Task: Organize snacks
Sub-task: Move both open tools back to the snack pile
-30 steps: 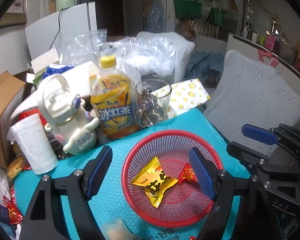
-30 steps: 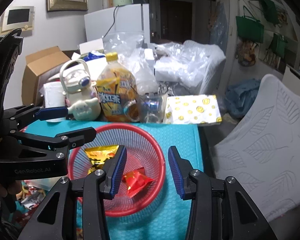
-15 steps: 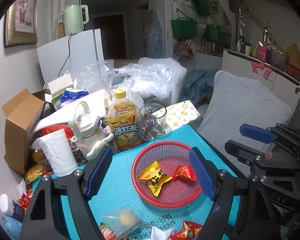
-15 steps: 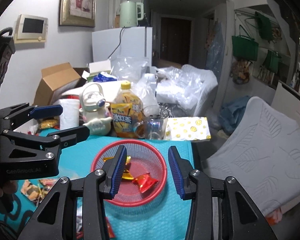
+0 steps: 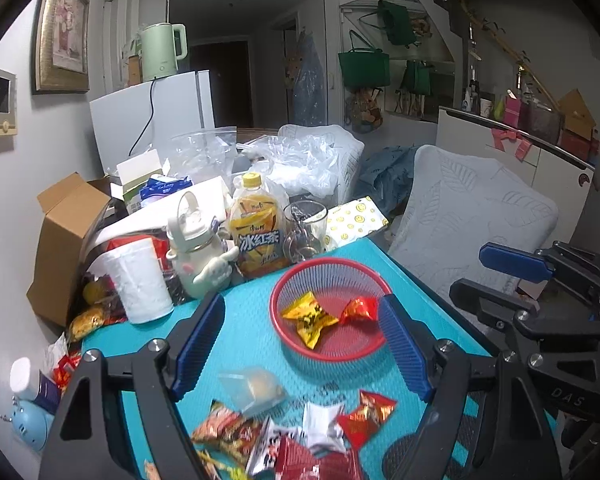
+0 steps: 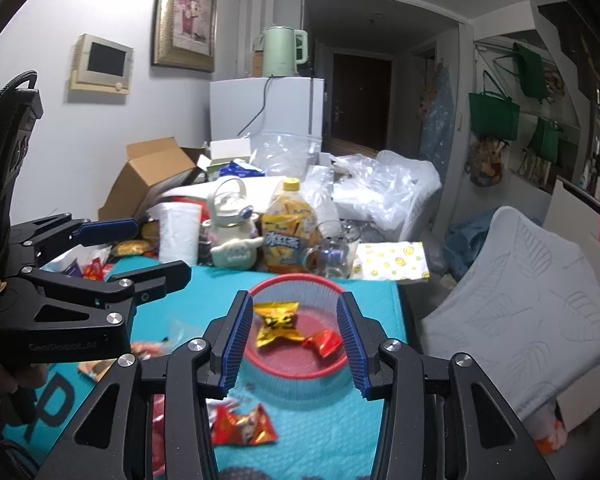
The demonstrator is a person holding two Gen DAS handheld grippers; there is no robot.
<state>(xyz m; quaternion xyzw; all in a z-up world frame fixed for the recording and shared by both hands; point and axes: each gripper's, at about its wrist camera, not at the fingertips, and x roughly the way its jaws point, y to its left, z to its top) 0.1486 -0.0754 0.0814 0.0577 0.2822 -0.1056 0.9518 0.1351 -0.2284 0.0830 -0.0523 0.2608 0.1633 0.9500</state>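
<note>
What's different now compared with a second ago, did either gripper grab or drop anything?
Both grippers pulled back and up from the red basket; loose snacks on the teal mat have come into view. Left gripper and right gripper stayed open and empty. The yellow packet and red packet stayed in the basket.

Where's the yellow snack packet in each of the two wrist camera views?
Left wrist: yellow snack packet lies in the red basket, centre, between the open fingers.
Right wrist: yellow snack packet in the red basket, centre.
Shared landmark: iced tea bottle behind the basket.
</note>
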